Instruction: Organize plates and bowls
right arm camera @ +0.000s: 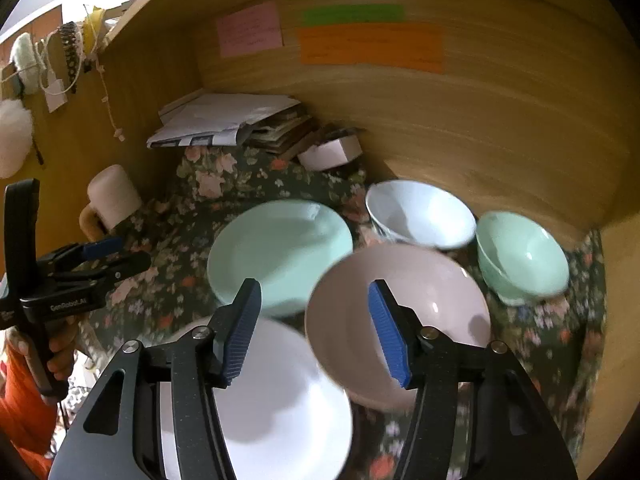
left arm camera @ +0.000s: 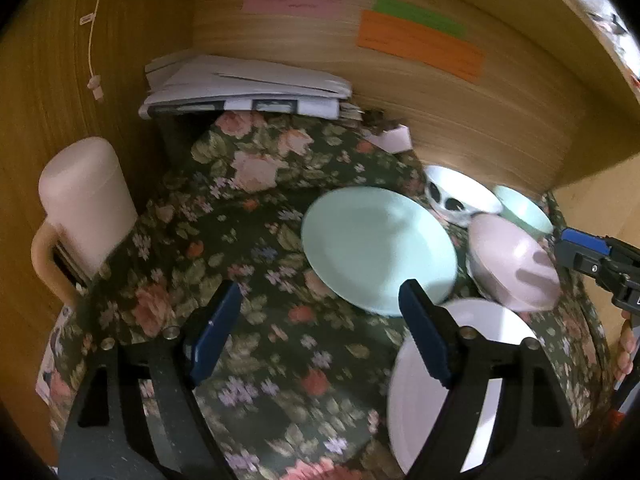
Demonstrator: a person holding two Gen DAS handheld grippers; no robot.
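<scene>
You are looking at five dishes on the floral cloth (right arm camera: 168, 280) covering the table: two plates and three bowls. The green plate (right arm camera: 280, 256) is lying flat near the middle, pale mint and glossy. The white plate (right arm camera: 280, 400) is lying nearest you, just in front of the green one, its far rim close to or touching it; you cannot tell which. The pink bowl (right arm camera: 400, 312) is sitting to the right of both plates, wide and shallow with a shiny inside, and its near edge is overlapping the white plate's rim in the right wrist view. Behind it the white bowl (right arm camera: 420, 216) is standing upright with dark markings on its outer wall. The green bowl (right arm camera: 524, 256) is standing at its right, next to the wooden wall (right arm camera: 480, 140).

Your left gripper (left arm camera: 320, 320) is hovering over the cloth with its fingers (left arm camera: 216, 332) spread wide and nothing between them. Your right gripper (right arm camera: 316, 324) is hovering above the pink bowl and white plate, its fingers (right arm camera: 388, 332) parted and released, gripping nothing.

One pink jug (left arm camera: 86, 200) with a handle is standing at the left edge, and one stack of papers (left arm camera: 244, 88) is lying at the back. Three coloured notes are stuck on the back wall: pink (right arm camera: 248, 34), green (right arm camera: 352, 14) and orange (right arm camera: 372, 50).
</scene>
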